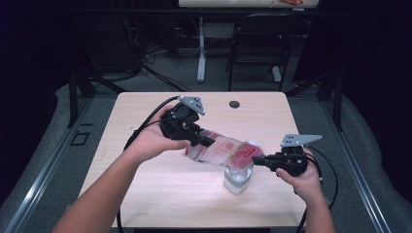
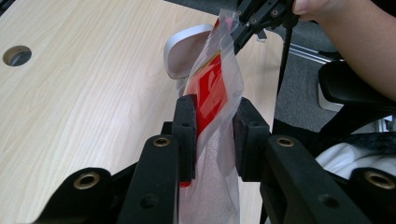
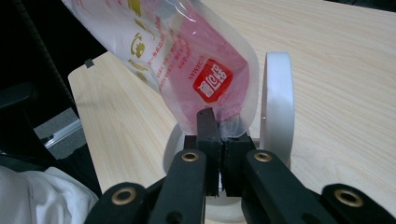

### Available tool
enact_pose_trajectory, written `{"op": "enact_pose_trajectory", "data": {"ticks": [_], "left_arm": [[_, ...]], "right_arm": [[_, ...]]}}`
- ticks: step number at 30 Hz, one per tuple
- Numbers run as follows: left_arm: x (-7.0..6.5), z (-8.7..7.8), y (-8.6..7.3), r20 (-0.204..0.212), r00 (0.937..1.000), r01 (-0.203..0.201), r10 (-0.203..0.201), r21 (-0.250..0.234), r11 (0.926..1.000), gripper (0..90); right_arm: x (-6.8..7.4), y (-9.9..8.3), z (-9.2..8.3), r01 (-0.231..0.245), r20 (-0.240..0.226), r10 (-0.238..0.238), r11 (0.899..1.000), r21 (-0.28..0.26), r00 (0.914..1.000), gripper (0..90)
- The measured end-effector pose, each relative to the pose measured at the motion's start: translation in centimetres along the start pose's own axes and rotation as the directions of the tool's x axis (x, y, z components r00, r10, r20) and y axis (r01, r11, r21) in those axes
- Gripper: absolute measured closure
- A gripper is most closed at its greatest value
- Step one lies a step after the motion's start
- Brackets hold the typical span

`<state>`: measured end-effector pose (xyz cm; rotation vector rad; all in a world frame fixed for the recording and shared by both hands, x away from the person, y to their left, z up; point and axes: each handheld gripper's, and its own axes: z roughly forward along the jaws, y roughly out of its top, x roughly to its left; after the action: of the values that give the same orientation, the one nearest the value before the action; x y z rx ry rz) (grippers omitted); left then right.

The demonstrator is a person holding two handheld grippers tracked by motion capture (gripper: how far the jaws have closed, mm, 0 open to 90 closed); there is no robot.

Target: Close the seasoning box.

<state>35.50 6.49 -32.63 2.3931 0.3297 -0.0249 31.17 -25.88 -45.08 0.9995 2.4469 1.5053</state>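
Right gripper (image 1: 258,160) pinches one end of the pouch (image 1: 221,150), jaws pressed together on the film, directly above the open jar (image 1: 238,179). Left gripper (image 1: 206,141) clamps the pouch's other end, higher up. Its long axis slopes down from left to right, so the contents should run toward the jar.
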Motion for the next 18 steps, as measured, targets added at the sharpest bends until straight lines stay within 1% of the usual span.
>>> {"op": "enact_pose_trajectory", "data": {"ticks": [2,3,5,6,9,12,14,16,17,18], "left_arm": [[-0.03,0.12,0.05,-0.006,1.0,-0.002,0.002,0.008,1.0,73.8],[-0.01,0.17,0.07,0.0,1.0,-0.001,0.001,0.007,1.0,73.8],[-0.03,0.2,0.15,-0.004,1.0,0.0,0.0,0.004,1.0,73.8],[0.0,0.17,0.2,0.002,1.0,-0.001,0.001,0.002,1.0,73.9],[-0.06,0.12,0.34,-0.003,1.0,-0.003,0.003,0.005,1.0,73.9],[-0.06,0.05,0.44,0.004,1.0,-0.002,0.002,0.001,1.0,73.9],[-0.07,0.02,0.51,-0.004,1.0,-0.002,0.002,0.0,1.0,73.9],[-0.04,0.01,0.52,-0.003,1.0,-0.001,0.001,0.0,1.0,73.9],[0.0,0.0,0.52,0.005,1.0,0.001,-0.001,0.001,1.0,73.9],[0.03,-0.03,0.54,0.0,1.0,-0.001,0.001,0.002,1.0,73.9]], "right_arm": [[-0.04,-0.02,-0.1,-0.002,0.001,0.002,1.0,0.002,1.0,88.6],[-0.07,-0.04,-0.13,-0.003,0.001,0.003,1.0,0.0,1.0,88.7],[-0.12,-0.06,-0.24,-0.004,0.0,0.004,1.0,0.001,1.0,88.6],[-0.1,-0.04,-0.27,-0.004,0.0,0.004,1.0,0.002,1.0,88.7],[-0.05,-0.01,-0.39,0.0,0.0,0.0,1.0,0.004,1.0,88.6],[-0.03,0.0,-0.47,-0.001,-0.008,0.001,1.0,0.003,1.0,88.7],[-0.02,0.0,-0.47,0.0,-0.011,0.0,1.0,0.005,0.9999,88.6],[-0.01,0.01,-0.42,0.0,-0.013,0.0,1.0,0.008,0.9999,88.6],[0.02,0.0,-0.37,-0.003,-0.016,0.003,1.0,0.008,0.9999,88.6],[0.03,0.02,-0.36,0.0,-0.016,0.001,1.0,0.014,0.9999,88.6]]}}
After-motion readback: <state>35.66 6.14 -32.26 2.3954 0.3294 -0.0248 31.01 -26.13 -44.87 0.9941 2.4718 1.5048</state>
